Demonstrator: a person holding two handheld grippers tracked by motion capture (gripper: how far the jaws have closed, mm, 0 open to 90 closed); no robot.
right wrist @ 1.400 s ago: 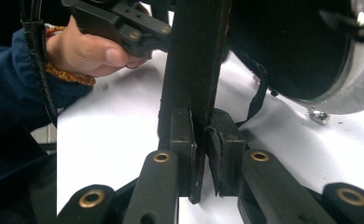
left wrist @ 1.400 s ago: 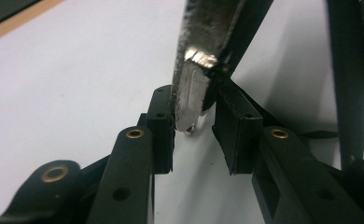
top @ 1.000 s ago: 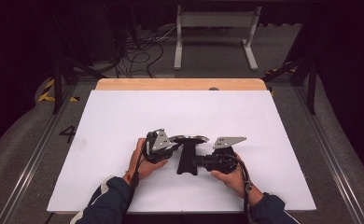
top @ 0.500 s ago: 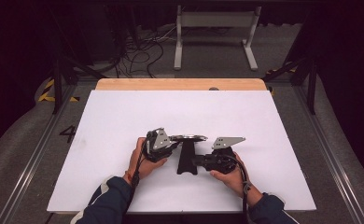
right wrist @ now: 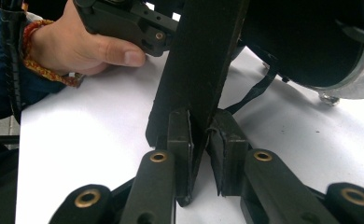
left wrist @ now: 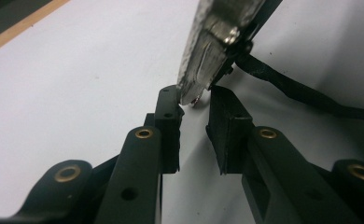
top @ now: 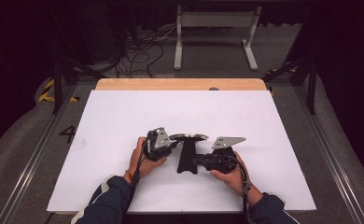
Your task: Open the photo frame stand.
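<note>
the desk lamp (top: 188, 154) stood at the white table's (top: 124, 116) middle, stiff but top-heavy, we judged. our right gripper (right wrist: 199, 140) clamped its flat black stem, the safest hold. our left gripper's (left wrist: 193, 112) jaws had just been closing around the thin head rim (left wrist: 208, 51), one pad touching.

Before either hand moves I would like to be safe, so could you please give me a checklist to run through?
1. Right gripper clamped on the black handle: ok.
2. Silvery rim between the jaws of the left gripper: ok.
3. Both left pads pressing the rim: not ok; the jaws have just been closing, and a gap shows at one pad.
4. Black cord clear of the left jaws: ok, it lies beyond them.
5. Handle's lower end resting on the white sheet: cannot tell.
</note>
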